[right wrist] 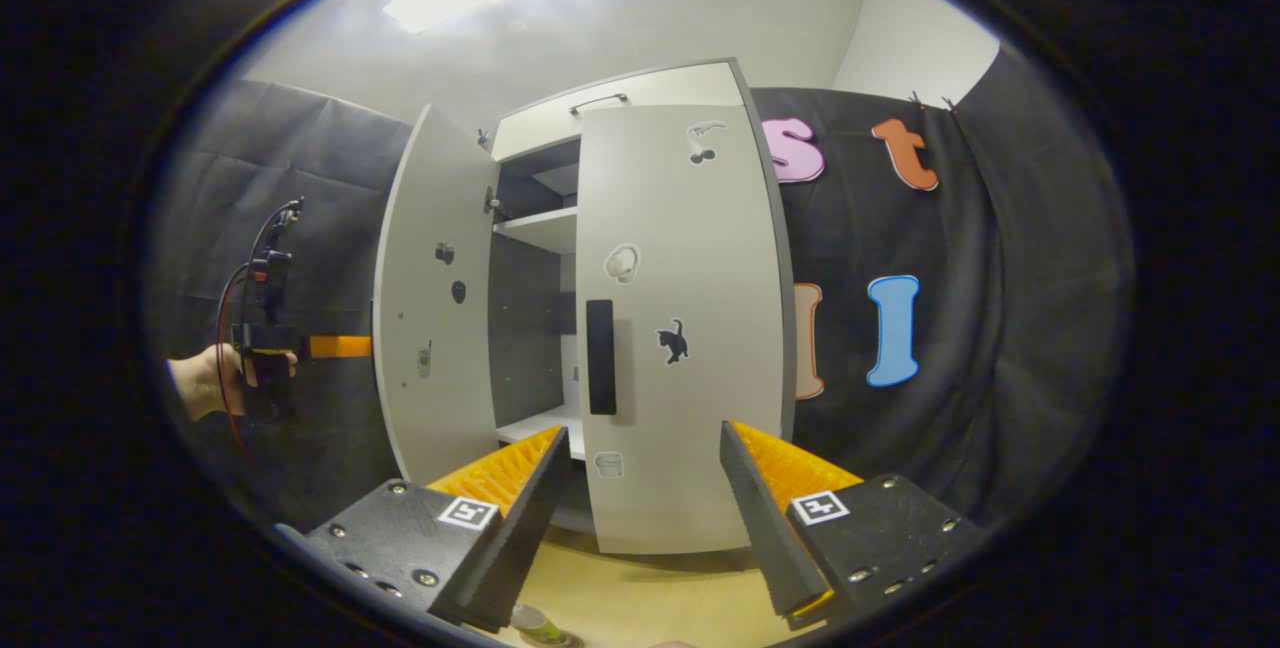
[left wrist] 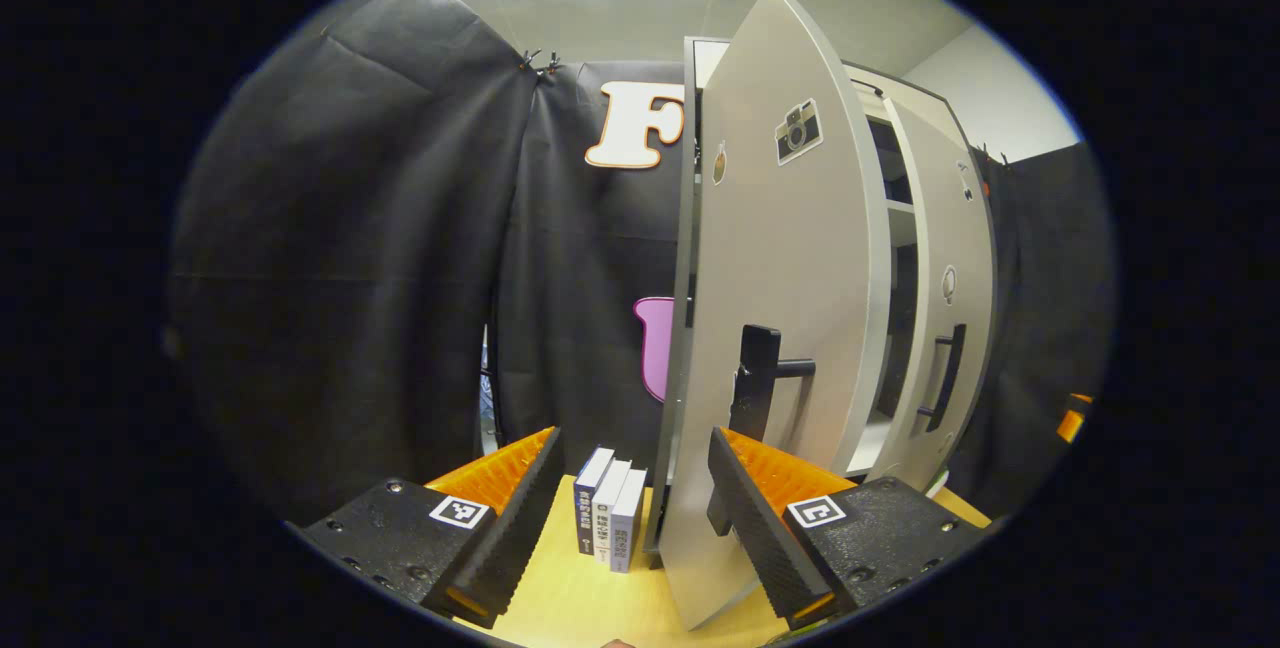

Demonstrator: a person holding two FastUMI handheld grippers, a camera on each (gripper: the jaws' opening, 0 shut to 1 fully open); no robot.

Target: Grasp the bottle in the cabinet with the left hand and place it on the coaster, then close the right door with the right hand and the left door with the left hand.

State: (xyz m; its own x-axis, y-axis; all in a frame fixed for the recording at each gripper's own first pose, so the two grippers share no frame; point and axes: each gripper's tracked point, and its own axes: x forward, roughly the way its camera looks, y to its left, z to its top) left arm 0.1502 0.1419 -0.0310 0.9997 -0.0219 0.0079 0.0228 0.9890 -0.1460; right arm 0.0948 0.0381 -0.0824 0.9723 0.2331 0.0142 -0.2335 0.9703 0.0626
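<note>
The white cabinet's left door (left wrist: 780, 328) stands open, edge-on to me, with its dark handle (left wrist: 760, 378) just beyond my left gripper (left wrist: 632, 448), which is open and holds nothing. The right door (right wrist: 680, 328) faces my right gripper (right wrist: 645, 438) and is swung nearly shut; its dark handle (right wrist: 600, 356) sits above the open, empty fingers. In the right gripper view a hand holds the left gripper (right wrist: 345, 346) beside the open left door (right wrist: 435, 328). A greenish rounded object (right wrist: 540, 623) peeks in at the bottom edge; I cannot tell what it is.
Three books (left wrist: 610, 518) stand upright on the yellow wooden table (left wrist: 580, 598), left of the cabinet's base. White shelves (right wrist: 540, 228) show through the gap between the doors. Black cloth walls close in behind and on both sides.
</note>
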